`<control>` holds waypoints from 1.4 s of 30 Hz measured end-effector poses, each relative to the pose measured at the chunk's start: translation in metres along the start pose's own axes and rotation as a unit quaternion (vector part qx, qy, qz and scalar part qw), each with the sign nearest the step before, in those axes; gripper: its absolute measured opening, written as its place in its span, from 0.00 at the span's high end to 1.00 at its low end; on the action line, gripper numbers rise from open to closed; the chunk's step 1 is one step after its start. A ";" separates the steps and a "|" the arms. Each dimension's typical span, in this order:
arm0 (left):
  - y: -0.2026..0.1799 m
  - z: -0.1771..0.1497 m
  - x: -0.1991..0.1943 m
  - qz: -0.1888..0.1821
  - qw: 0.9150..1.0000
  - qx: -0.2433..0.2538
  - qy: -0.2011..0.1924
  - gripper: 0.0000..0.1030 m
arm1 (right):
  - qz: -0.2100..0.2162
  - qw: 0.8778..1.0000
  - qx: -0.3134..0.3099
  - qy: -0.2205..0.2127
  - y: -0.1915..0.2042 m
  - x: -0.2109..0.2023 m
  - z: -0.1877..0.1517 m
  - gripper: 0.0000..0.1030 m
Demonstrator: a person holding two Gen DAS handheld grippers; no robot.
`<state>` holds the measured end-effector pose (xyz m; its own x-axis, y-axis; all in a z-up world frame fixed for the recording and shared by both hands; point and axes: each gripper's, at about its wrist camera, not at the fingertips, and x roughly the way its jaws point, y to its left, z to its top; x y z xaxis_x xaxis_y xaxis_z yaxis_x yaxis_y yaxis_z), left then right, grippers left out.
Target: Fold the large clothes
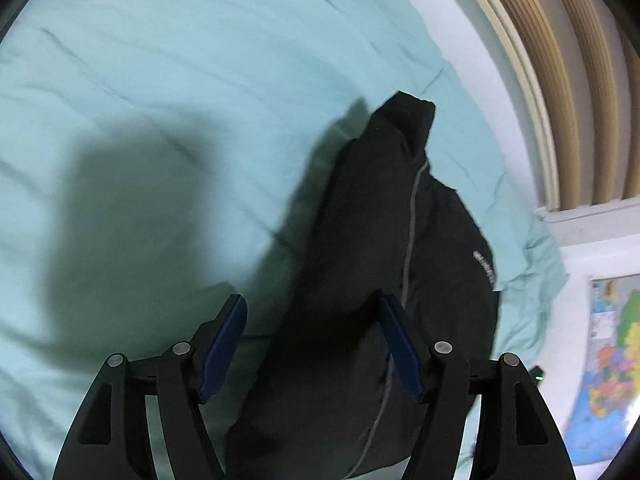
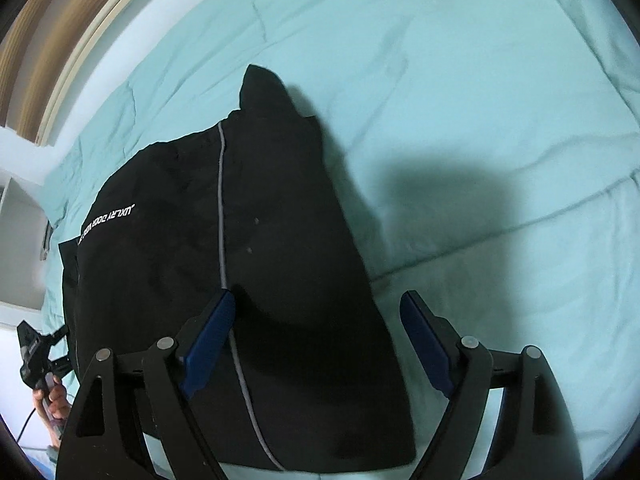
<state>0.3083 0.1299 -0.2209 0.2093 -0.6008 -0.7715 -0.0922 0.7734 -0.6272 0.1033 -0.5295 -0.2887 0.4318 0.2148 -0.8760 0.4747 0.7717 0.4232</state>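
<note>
A black garment (image 1: 380, 264) with a grey stripe and white lettering lies folded lengthways on the light teal bed sheet (image 1: 160, 80). My left gripper (image 1: 313, 304) is open and hovers over the garment's near end, holding nothing. In the right wrist view the garment (image 2: 248, 248) runs away from me, narrowing at the far end. My right gripper (image 2: 318, 300) is open above its near part, with nothing between the blue pads (image 2: 210, 336). The left gripper also shows at the left edge of the right wrist view (image 2: 44, 350), in a hand.
The bed sheet (image 2: 460, 80) spreads wide around the garment, with dark shadows of the grippers on it. A brown striped curtain (image 1: 568, 60) hangs beyond the bed's edge. A coloured map (image 1: 612, 360) is on the wall at the right.
</note>
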 end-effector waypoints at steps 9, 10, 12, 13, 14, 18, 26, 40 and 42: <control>0.002 0.012 0.049 -0.037 0.997 0.010 0.060 0.21 | 0.062 0.997 0.016 0.044 0.002 0.048 0.007 0.04; 0.003 0.013 0.049 -0.044 0.997 0.005 0.060 0.21 | 0.079 0.995 0.028 0.050 0.000 0.055 0.006 0.02; 0.000 0.013 0.050 -0.049 0.997 0.006 0.062 0.21 | 0.097 0.993 0.041 0.056 -0.002 0.063 0.004 0.00; -0.002 0.012 0.051 -0.046 0.997 0.009 0.063 0.21 | 0.104 0.992 0.044 0.058 -0.003 0.067 0.004 0.00; -0.004 0.012 0.053 -0.045 0.997 0.012 0.063 0.21 | 0.113 0.990 0.048 0.062 -0.002 0.073 0.003 0.00; -0.019 0.008 0.052 -0.030 0.999 0.025 0.038 0.30 | 0.120 0.990 0.043 0.062 0.004 0.077 0.005 0.06; -0.067 -0.026 0.018 0.038 0.992 0.115 -0.036 0.70 | 0.111 0.994 -0.017 0.009 0.029 0.034 -0.015 0.55; -0.141 -0.138 -0.130 -0.098 0.964 0.209 -0.130 0.92 | 0.124 0.984 -0.115 -0.062 0.091 -0.105 -0.097 0.68; -0.133 -0.146 -0.125 -0.091 0.970 0.190 -0.118 0.92 | 0.120 0.984 -0.118 -0.059 0.090 -0.112 -0.110 0.69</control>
<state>0.1524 0.0731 -0.0567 0.4097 -0.7062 -0.5774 0.3236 0.7044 -0.6317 0.0133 -0.4179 -0.1779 0.6032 0.3473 -0.7180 0.1634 0.8274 0.5374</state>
